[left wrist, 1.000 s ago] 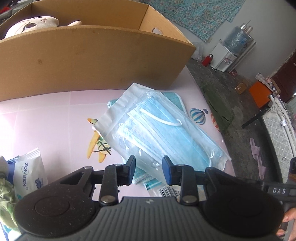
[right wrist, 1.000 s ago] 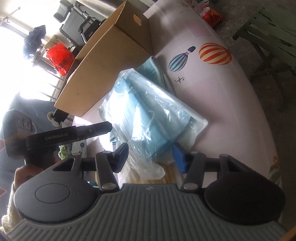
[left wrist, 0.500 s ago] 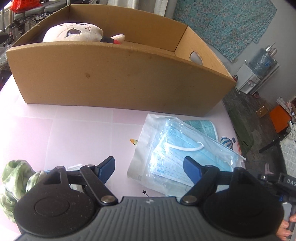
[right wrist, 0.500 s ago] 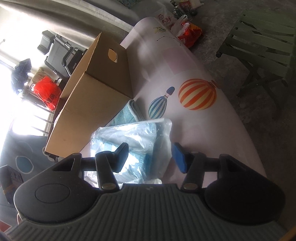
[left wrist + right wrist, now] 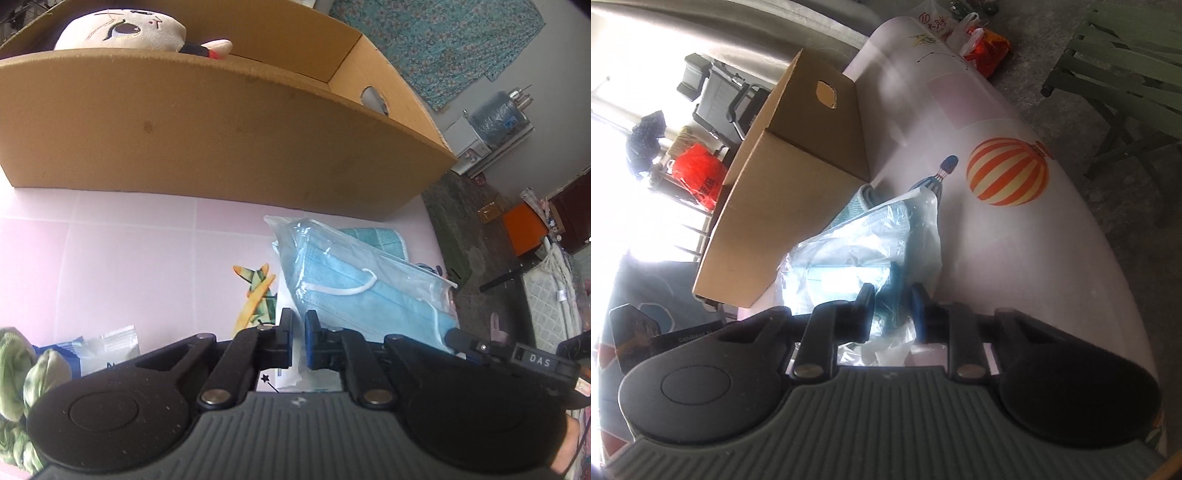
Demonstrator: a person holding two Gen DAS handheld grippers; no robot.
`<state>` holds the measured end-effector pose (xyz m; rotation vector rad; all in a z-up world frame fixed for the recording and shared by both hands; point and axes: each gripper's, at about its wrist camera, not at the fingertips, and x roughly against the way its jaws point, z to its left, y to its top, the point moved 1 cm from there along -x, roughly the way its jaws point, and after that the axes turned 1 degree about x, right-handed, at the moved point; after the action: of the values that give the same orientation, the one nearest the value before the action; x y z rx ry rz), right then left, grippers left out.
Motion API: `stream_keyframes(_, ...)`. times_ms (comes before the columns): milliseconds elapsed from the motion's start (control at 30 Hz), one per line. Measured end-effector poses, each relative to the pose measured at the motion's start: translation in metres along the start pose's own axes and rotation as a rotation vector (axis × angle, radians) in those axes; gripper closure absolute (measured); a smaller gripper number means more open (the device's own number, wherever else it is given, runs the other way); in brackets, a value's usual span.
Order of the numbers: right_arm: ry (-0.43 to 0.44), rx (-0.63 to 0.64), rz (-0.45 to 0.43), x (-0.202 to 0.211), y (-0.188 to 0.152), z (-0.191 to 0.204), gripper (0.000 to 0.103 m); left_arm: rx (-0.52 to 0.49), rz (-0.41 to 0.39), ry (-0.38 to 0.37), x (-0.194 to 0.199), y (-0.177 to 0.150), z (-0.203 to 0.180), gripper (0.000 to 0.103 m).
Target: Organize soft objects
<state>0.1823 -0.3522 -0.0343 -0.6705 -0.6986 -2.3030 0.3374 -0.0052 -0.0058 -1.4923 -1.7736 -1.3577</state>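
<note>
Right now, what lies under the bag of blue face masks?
A teal cloth shows beneath the bag of masks, near the cardboard box. The rest of the cloth is covered.

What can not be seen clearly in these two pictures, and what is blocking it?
- Plush toy: left wrist view, body hidden behind the cardboard box wall.
- Teal cloth: mostly covered by the bag of face masks.
- Blue wipes packet: label cut off by the left tongs body.
- Right tongs: closing with the bag between them; pad contact unclear in glare.
- Window side, right wrist view: overexposed.
</note>
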Motion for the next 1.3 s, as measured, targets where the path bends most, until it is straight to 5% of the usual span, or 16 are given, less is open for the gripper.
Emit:
stream_keyframes(167, 0.124, 0.042, 0.015, 0.009, -0.007, 0.019, 0.097, -0.004, 0.028, -0.125, 0.017, -0.014, -0.008, 0.103)
stream_keyframes(300, 0.021, 0.172, -0.001, 0.011, -0.014, 0.046, 0.097, -0.097, -0.004, -0.089, 0.027, -0.021, -0.028, 0.103)
stream_keyframes(367, 0.051, 0.161, 0.019, 0.010, -0.013, 0.047, 0.098, -0.114, -0.011, -0.080, 0.030, -0.021, -0.031, 0.100)
stream_keyframes(433, 0.019, 0.154, 0.021, 0.008, -0.012, 0.046, 0.096, -0.116, -0.007, -0.052, 0.030, -0.020, -0.030, 0.073)
stream_keyframes(467, -0.019, 0.165, 0.012, 0.007, -0.011, 0.045, 0.095, -0.109, -0.014, -0.027, 0.030, -0.017, -0.025, 0.037)
stream_keyframes(500, -0.057, 0.171, 0.005, 0.006, -0.011, 0.043, 0.094, -0.085, -0.038, -0.001, 0.032, -0.016, -0.015, 0.020)
stream_keyframes(567, -0.110, 0.136, 0.016, 0.003, -0.008, 0.036, 0.083, -0.031, -0.071, 0.028, 0.029, -0.007, 0.001, 0.022)
stream_keyframes(733, -0.020, 0.072, 0.064, -0.010, -0.005, 0.030, 0.050, -0.037, -0.027, 0.072, 0.005, 0.012, 0.017, 0.019)
stream_keyframes(867, -0.025, 0.051, 0.062, -0.026, -0.001, 0.030, 0.039, -0.047, -0.020, 0.129, -0.020, 0.017, 0.022, 0.008)
stream_keyframes(933, -0.012, 0.061, 0.053, -0.030, 0.001, 0.033, 0.038, -0.067, -0.035, 0.066, -0.023, 0.015, 0.021, 0.023)
stream_keyframes(967, -0.021, 0.081, 0.051, -0.033, 0.001, 0.035, 0.045, -0.081, -0.036, 0.058, -0.023, 0.014, 0.020, 0.055)
stream_keyframes(1000, -0.036, 0.104, 0.052, -0.033, -0.001, 0.037, 0.052, -0.104, -0.029, 0.061, -0.022, 0.013, 0.017, 0.075)
stream_keyframes(1033, -0.057, 0.123, 0.055, -0.034, -0.002, 0.038, 0.072, -0.103, -0.017, 0.060, -0.021, 0.012, 0.016, 0.077)
stream_keyframes(1133, 0.002, 0.087, 0.062, -0.032, -0.003, 0.028, 0.080, -0.019, 0.065, -0.056, -0.022, 0.007, 0.026, 0.077)
stream_keyframes(1300, 0.014, 0.106, 0.052, -0.019, -0.006, 0.025, 0.088, 0.010, 0.082, -0.109, -0.018, -0.005, 0.030, 0.092)
